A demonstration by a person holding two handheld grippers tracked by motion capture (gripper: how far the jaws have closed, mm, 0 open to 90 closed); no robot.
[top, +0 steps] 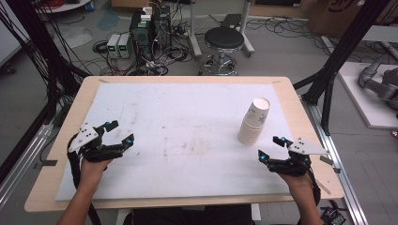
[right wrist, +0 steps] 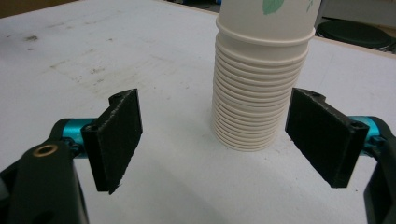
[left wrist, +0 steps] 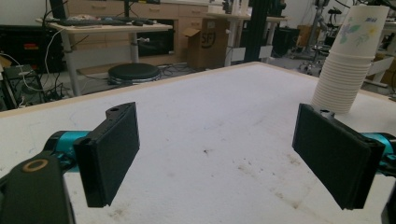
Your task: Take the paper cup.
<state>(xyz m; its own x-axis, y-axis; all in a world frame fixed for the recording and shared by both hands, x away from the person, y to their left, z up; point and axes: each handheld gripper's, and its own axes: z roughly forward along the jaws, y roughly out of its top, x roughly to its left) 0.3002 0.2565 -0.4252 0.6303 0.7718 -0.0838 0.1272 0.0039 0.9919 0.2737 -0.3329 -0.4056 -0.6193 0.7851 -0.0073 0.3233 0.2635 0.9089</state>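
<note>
Listing from largest to smallest, we record first the table [top: 300,117], a pale wooden top with its rim showing on all sides.

White foam mat [top: 187,122]: covers nearly the whole tabletop; we note brownish stains near its middle.

Stack of paper cups [top: 254,121]: stands upright on the right half of the mat, rims down, the topmost cup printed with a small leaf pattern. In the right gripper view the stack [right wrist: 261,84] rises just beyond the jaws and roughly between their lines, touching neither pad. In the left gripper view we see it [left wrist: 348,60] far off at the upper right.

Left gripper [top: 118,132]: held in the person's left hand at the mat's left edge, well apart from the cups. We find its jaws spread wide, with bare mat between them.

Right gripper [top: 271,148]: held in the person's right hand near the mat's right front, just beside the cup stack. We find its jaws wide too, gripping nothing.
</note>
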